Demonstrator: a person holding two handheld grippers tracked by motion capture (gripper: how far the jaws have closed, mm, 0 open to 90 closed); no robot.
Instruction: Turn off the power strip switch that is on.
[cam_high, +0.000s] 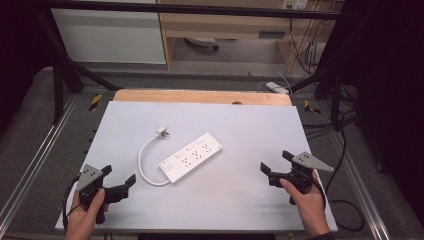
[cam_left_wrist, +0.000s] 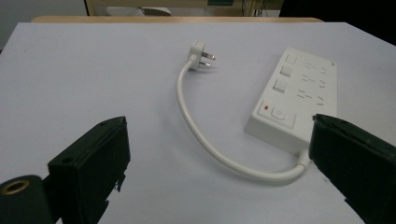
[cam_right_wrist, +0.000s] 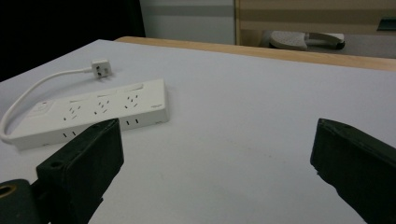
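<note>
- The white power strip (cam_high: 191, 157) is lying mid-table, its plug (cam_high: 162, 132) curling beyond it.
- The left gripper (cam_high: 120, 183) and right gripper (cam_high: 274, 162) are hovering either side of the strip, jaws wide, empty.
- Probably best approached squarely, closing across the strip's narrow width.

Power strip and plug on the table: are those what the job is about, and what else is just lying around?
Likely the job:
power strip
plug on its cord
both grippers, left and right, open and apart from it

Just lying about:
white object on the floor beyond the table
</note>
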